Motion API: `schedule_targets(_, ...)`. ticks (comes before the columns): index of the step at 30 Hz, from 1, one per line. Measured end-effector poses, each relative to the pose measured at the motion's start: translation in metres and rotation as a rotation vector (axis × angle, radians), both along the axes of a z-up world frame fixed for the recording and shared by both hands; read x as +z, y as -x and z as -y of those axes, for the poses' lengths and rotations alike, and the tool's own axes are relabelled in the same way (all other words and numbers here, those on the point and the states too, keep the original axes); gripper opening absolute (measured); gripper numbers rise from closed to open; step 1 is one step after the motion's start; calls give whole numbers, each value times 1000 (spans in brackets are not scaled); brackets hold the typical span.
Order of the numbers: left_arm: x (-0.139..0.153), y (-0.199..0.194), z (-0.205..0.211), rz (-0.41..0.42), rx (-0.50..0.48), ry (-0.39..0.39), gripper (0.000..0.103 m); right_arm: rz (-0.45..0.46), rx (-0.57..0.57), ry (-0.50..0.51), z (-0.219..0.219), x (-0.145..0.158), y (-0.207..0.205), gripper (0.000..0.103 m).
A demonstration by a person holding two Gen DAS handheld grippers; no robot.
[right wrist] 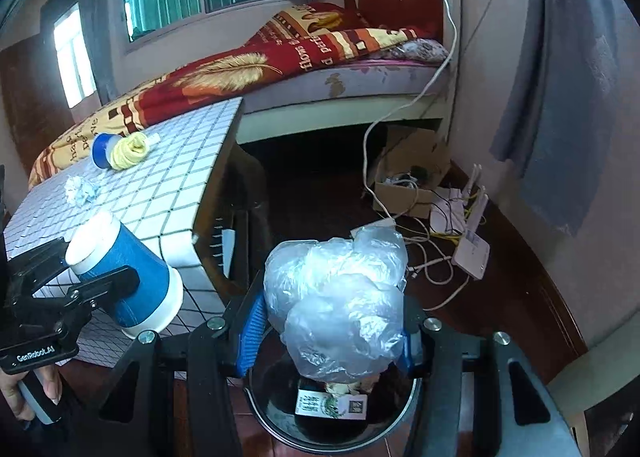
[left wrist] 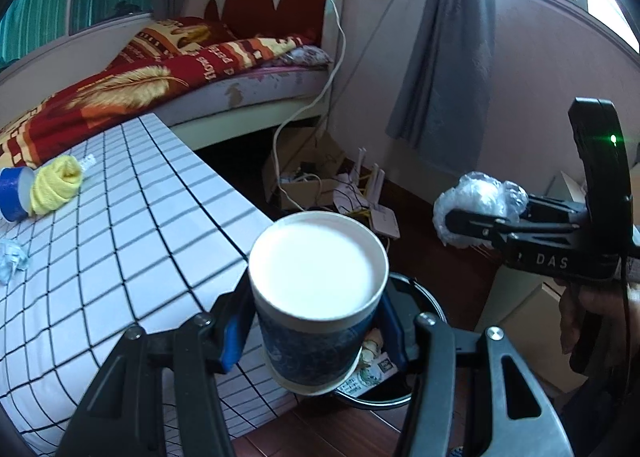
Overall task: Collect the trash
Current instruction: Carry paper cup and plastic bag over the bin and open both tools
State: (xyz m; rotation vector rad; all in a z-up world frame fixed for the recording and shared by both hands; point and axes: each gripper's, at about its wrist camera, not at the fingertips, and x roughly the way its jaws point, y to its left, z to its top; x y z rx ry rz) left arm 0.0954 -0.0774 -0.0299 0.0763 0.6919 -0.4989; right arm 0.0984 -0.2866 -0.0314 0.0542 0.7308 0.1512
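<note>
My left gripper is shut on a blue paper cup, held bottom-up by the table's corner, above the rim of a black trash bin. The cup also shows in the right wrist view. My right gripper is shut on a crumpled clear plastic bag, directly over the bin, which holds a small printed box. From the left wrist view, the right gripper holds the bag to the right of the cup. A crumpled wrapper lies on the table.
A white grid-pattern table carries a blue tape roll and a yellow cloth. A bed with a red blanket stands behind. A cardboard box, a router and cables lie on the wooden floor.
</note>
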Motion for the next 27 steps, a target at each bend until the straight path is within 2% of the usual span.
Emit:
schedule_targets(9,-27,6,21,-80,-51,-1,57,-40,-8,45,11,-23,5,55)
schedule_targets(18,-59,3,40,-161,-85,-10,57,-101,37,114,16,-59,13,55)
schedule_targets(20,-68,0,45,-201,-91,-17,57,-116,41,115,18,-67,14,55)
schedule_targets(24,-77,-2,51,-228,-99,-30,57,-137,77,181,10,-81,14,55)
schedule_targets(27,-85,-6,56,-256,-109,-35,57,-178,110,187,8,-102,11,55)
